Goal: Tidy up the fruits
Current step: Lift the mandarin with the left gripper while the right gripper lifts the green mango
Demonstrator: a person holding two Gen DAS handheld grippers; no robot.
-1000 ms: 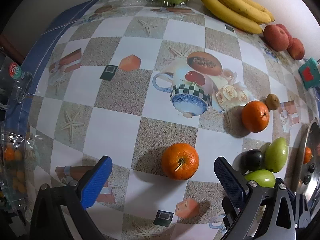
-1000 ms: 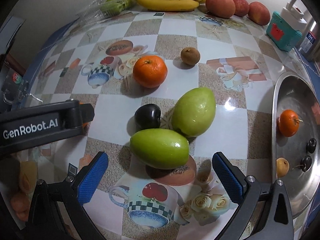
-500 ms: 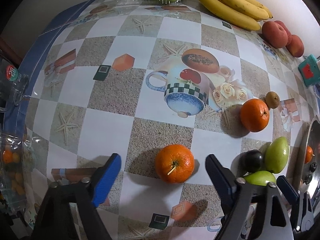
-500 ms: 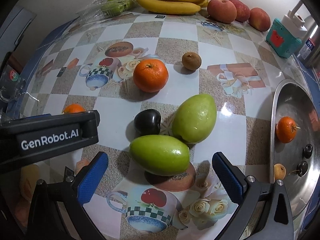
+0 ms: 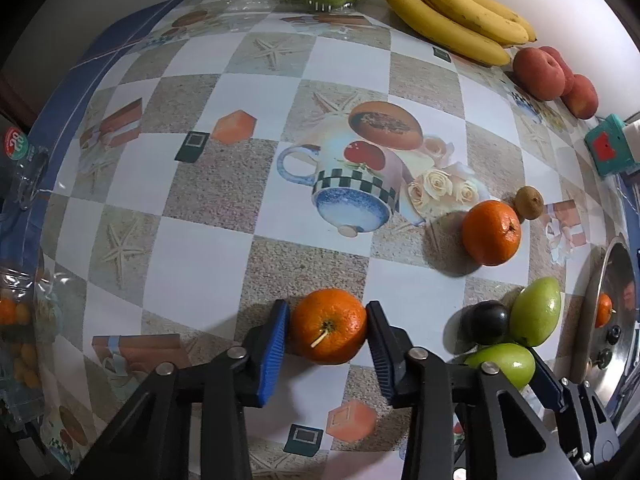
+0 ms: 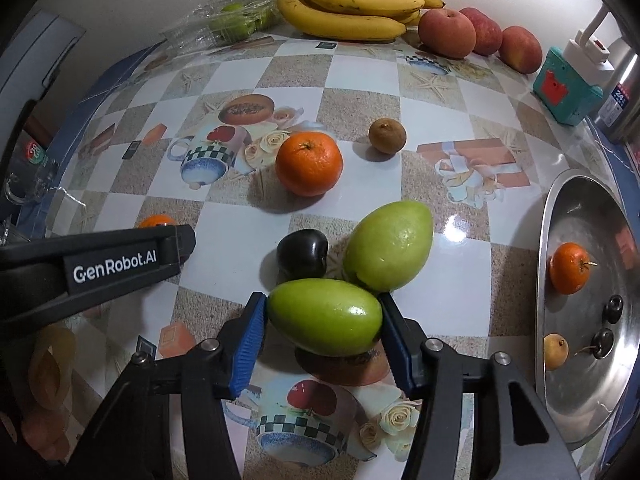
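Note:
An orange (image 5: 328, 326) with a short stem lies on the patterned tablecloth. My left gripper (image 5: 326, 306) points down over it, its jaws closing, both blue pads touching the orange's sides. In the right wrist view a green oval fruit (image 6: 324, 316) lies crosswise between the jaws of my right gripper (image 6: 322, 298), which are closing with the pads against its two ends. A second green fruit (image 6: 389, 246) and a dark plum (image 6: 303, 254) touch it from behind. Another orange (image 6: 309, 163) sits further back.
A metal dish (image 6: 592, 208) at the right holds an orange and several small fruits. Bananas (image 6: 352, 8), red peaches (image 6: 446, 34), a teal box (image 6: 566, 88) and a plastic box of green fruit (image 6: 228, 22) line the back. A small brown fruit (image 6: 387, 136) lies mid-table.
Both grippers have gone from wide open to closed around their fruit: the left onto the orange, the right onto the green fruit. Neither hand has shifted much.

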